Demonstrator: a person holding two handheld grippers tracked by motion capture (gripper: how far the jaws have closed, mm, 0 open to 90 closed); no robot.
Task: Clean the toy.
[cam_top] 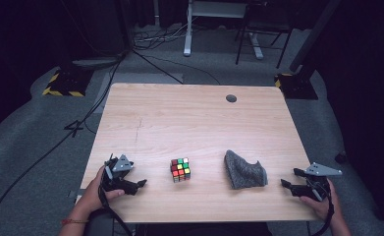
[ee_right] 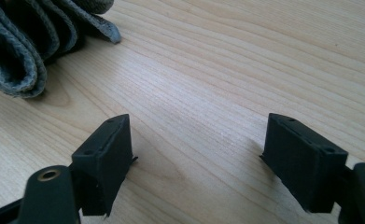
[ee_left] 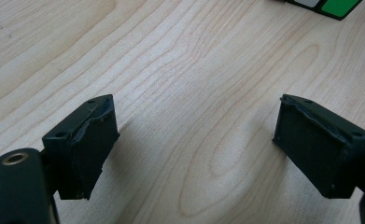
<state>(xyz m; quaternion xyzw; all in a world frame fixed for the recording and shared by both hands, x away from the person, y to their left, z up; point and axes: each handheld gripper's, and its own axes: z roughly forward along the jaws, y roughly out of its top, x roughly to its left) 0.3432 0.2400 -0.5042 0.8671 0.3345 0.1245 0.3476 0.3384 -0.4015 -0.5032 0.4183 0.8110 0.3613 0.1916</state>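
Observation:
A scrambled colour cube [cam_top: 180, 169] sits on the wooden table [cam_top: 189, 123] near the front, centre; a corner of the cube [ee_left: 327, 7] pokes in at the top right of the left gripper view. A crumpled grey cloth [cam_top: 245, 170] lies to its right, and the cloth [ee_right: 28, 37] appears again at the upper left of the right gripper view. My left gripper [cam_top: 134, 187] rests at the front left, jaws open with bare wood between them [ee_left: 194, 140]. My right gripper [cam_top: 288, 186] rests at the front right, just right of the cloth, also open and empty [ee_right: 199, 154].
A round cable hole [cam_top: 231, 98] is at the table's far right. Beyond the table stand a desk frame [cam_top: 214, 24] and cables on the grey floor [cam_top: 145, 44]. Yellow-black striped bases [cam_top: 64, 83] flank the table's far corners.

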